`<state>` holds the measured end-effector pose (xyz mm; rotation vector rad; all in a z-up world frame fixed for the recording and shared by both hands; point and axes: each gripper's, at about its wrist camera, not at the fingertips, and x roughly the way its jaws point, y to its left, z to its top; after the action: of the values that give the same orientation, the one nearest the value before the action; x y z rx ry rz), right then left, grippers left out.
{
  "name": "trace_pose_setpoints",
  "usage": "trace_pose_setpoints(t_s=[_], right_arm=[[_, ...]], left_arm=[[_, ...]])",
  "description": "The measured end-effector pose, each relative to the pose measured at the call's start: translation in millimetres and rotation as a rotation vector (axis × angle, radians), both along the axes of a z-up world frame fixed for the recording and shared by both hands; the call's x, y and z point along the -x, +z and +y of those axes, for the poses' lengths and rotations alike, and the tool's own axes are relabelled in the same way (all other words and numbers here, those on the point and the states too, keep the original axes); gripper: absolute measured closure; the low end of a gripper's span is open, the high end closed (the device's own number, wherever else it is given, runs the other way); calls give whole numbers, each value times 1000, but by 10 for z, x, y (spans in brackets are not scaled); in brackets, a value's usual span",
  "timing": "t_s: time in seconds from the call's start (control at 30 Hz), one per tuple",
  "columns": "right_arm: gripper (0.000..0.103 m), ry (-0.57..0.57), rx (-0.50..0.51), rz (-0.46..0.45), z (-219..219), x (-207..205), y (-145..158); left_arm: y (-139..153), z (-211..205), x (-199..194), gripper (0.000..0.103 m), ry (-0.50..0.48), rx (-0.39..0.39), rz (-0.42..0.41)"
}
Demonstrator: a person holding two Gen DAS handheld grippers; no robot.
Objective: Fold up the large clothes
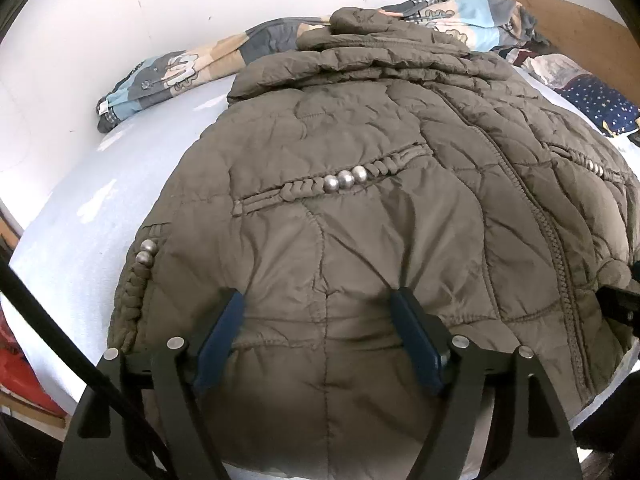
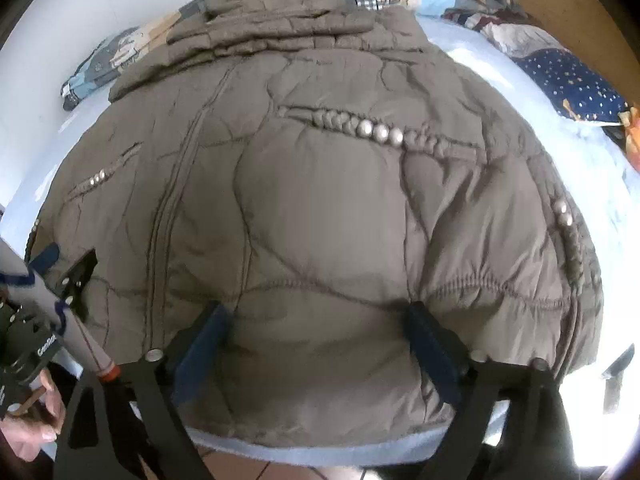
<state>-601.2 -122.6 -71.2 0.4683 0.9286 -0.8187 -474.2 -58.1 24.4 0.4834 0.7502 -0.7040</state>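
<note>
An olive-brown quilted jacket (image 1: pixel 360 200) lies front up on a bed with a pale blue sheet (image 1: pixel 100 184), zipper closed, sleeves folded across its top. It fills the right wrist view too (image 2: pixel 320 200). My left gripper (image 1: pixel 318 304) is open, its blue pads (image 1: pixel 218 336) spread over the hem on the jacket's left half. My right gripper (image 2: pixel 316 316) is open over the hem on the right half, pads (image 2: pixel 432 348) apart. Neither is closed on the fabric. The left gripper's tip shows in the right wrist view (image 2: pixel 68 272).
A patchwork quilt (image 1: pixel 180 68) is bunched against the white wall behind the jacket. A navy dotted pillow (image 1: pixel 600 100) lies at the far right by a wooden headboard (image 1: pixel 580 28). The bed's near edge and tiled floor (image 2: pixel 256 468) are below.
</note>
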Motion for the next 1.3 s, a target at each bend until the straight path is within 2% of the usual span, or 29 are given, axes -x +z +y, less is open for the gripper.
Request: trace_pose_setpoints(t_s=[0.2,0.33,0.4,0.5,0.63,0.77,0.87,0.93,1.0,1.1,1.23,1.3], right_arm=[[4,-10,17,-5,36,22,-10],[4,-12,-5,-74,42,108,81],[4,-14,17,-104,70,173,149],[4,-53,61,-165,48,407,287],[4,-214,33,-323,-212,992,484],[4,-437,2,-466,-495,1671,557],[4,-555,-45,-531,-657,1960,498],[9,-585,-110,-559,-765,2036,400],[25,-591,-180,-575,-827,2032,279],[26,-612,-242,-544,-873,2010,130],[26,-634,-335,-604,-932,2036,-40],[36,-595,-332,-591,-919,1948,-38]], left_arm=[[8,10,-9,24,-20,0,4],[9,43,43,23,-27,1,-17],[27,49,61,23,-30,-7,-18],[75,57,13,23,-36,-19,36],[164,131,-103,23,-29,10,137],[314,296,-245,23,26,63,195],[425,485,-421,23,92,107,233],[477,661,-579,23,152,147,260],[469,823,-730,23,221,167,286],[343,1068,-941,23,342,190,359],[89,1313,-1128,23,435,256,530],[8,1371,-1142,23,449,297,600]])
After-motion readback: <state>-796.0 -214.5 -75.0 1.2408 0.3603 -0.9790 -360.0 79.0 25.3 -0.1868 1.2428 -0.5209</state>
